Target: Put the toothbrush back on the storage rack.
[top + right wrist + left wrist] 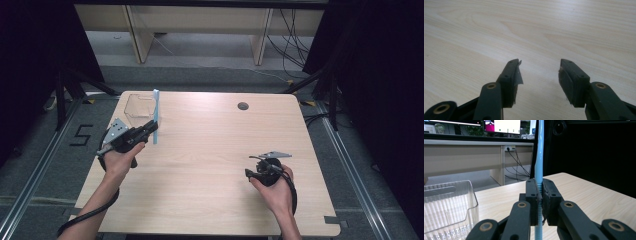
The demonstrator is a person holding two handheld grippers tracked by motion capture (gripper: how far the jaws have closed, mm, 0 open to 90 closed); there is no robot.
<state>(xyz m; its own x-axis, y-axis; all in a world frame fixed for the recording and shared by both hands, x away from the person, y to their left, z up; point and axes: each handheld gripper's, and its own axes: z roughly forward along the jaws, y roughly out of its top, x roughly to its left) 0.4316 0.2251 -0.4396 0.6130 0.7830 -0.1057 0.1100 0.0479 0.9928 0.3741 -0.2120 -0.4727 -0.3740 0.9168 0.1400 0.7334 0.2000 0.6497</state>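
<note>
Nearest us, the right gripper (pixel 252 172) rests low over bare table (pixel 210 165) at the near right, and in the right gripper view (pixel 539 72) its jaws stand wide apart with nothing between them, just woodgrain; a scrap of worn pad lining curls off the edge of one jaw. We read this hand as idle. Farther out on the left, the left gripper (pixel 150 126) is clamped on a light blue toothbrush (pixel 156 115), held roughly upright. In the left gripper view (pixel 539 195) the pads pinch the ribbed part of the toothbrush (pixel 539 152), well down its length, so most of the shaft rises above the jaws and a short stub hangs below. Just beyond it, near the far left corner of the table, sits a clear plastic bin (pixel 139 109), which looks empty from the left gripper view (pixel 449 202). In the high view the brush lies just beside the bin's right wall, not over its opening. Our judgement is that the work in hand is getting the brush into that bin. Risks from here: the grip is narrow on a slim round handle, so the brush could pivot or slide in the pads if it is swung quickly; the hanging stub could catch the bin's rim and shove or tip the light container; letting go before the brush is above the opening would drop it onto the table.
</note>
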